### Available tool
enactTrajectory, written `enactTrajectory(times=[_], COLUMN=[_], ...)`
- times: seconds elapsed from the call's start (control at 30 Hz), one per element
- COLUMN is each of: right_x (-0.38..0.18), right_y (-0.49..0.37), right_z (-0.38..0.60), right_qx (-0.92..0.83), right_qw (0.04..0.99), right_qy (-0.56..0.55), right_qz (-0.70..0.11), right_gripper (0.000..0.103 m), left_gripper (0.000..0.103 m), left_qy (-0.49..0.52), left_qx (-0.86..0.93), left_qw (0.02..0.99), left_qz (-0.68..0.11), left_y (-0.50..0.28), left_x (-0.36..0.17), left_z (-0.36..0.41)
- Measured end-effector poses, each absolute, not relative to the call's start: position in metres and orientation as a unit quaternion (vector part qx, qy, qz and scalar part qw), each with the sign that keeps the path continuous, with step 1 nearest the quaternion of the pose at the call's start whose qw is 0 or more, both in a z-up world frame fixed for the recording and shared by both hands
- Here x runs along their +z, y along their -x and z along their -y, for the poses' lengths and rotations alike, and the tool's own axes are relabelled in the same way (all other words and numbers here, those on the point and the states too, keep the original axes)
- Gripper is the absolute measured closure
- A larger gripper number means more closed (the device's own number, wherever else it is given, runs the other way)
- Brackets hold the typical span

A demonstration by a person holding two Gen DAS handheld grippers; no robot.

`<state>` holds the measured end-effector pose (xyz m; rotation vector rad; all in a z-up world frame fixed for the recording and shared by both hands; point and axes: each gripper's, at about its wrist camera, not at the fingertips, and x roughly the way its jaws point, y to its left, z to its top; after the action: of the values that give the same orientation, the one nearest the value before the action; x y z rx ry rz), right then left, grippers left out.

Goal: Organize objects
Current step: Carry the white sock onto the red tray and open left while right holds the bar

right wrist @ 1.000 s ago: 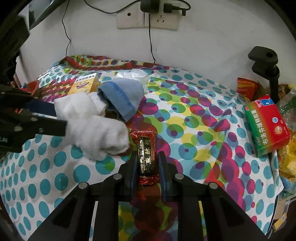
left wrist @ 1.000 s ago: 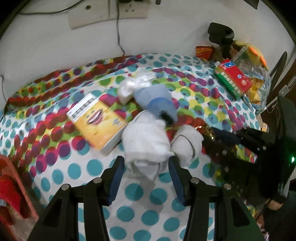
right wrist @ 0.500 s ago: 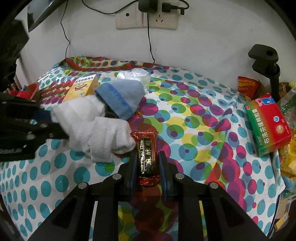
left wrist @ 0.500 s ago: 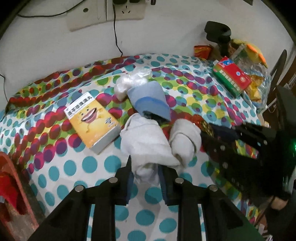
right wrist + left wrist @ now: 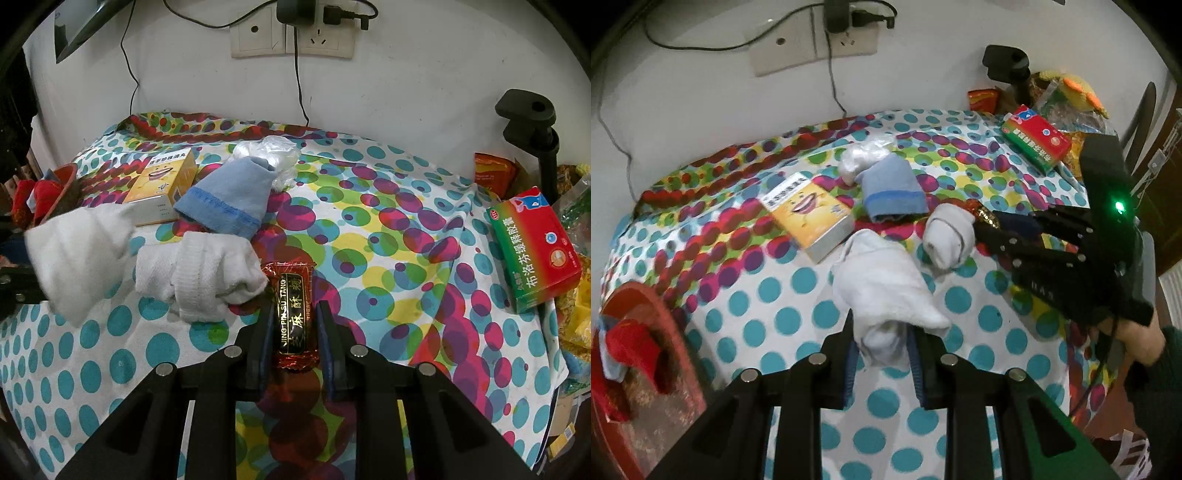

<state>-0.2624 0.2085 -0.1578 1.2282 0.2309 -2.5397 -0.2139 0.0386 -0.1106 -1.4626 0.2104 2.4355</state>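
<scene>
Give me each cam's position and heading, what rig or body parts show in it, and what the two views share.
Left wrist: sits on the left gripper, looking steeply down the table toward the wall; its fingers clamp a white sock; the right gripper and the person's hand show.
Right wrist: sits on the right gripper, same heading; fingers clamp a candy bar; left gripper at left edge.
Shared: second white sock, blue sock, yellow box, green-red box, polka-dot cloth.

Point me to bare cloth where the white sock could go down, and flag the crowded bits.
Free: the near cloth between the red basket and the left tool, and the wide patch between the candy bar and the green-red box. Crowded: the middle, where the yellow box, blue sock and second white sock cluster.
</scene>
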Motion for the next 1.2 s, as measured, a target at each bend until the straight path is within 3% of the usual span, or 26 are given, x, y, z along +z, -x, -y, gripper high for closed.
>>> enactTrajectory(times=[0.47, 1.2], right_x=[-0.158, -0.157], right_y=[0.263, 0.263], right_z=[-0.207, -0.207], right_qx=[-0.887, -0.887], right_qw=[0.153, 0.151], right_qy=[-0.428, -0.428], right_qz=[-0.085, -0.086], right_gripper=[0.082, 0.082], left_gripper=[0.078, 0.078], left_qy=[0.501, 0.539], left_qx=[0.859, 0.837], left_qw=[0.072, -0.095], left_qz=[-0.075, -0.014], left_y=[0.166, 0.133], left_x=[-0.082, -0.114], left_z=[0.053, 0.223])
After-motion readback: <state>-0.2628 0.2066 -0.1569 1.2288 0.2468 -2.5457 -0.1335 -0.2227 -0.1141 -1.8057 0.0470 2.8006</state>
